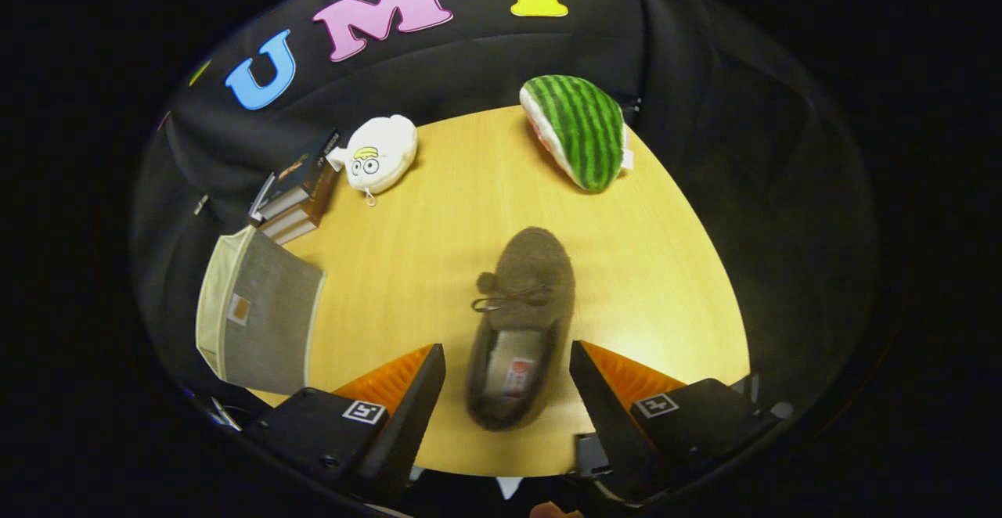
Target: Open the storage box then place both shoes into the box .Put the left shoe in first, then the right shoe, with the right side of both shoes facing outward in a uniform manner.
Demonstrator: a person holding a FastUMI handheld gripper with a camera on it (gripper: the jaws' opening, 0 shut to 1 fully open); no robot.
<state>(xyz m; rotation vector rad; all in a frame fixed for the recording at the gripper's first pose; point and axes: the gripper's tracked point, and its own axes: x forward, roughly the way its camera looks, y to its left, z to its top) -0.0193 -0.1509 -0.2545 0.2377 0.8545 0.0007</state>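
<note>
A wooden table fills the middle of the picture. On its upper left corner lies a stack of books, and a white plush toy rests just beside it. A watermelon cushion lies at the upper right.

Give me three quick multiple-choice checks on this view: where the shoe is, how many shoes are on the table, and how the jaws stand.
1. The brown shoe lies:
A. inside the storage box
B. with its heel between the open jaws
C. against the books

2. Shoes on the table:
A. one
B. two
C. three

3. The gripper is:
A. shut on the shoe
B. shut on nothing
C. open

Key: 1 B, its heel sits between the fingers with a gap on each side. 2 A, one shoe visible. 3 C, the jaws are spread clear of the shoe.
</note>
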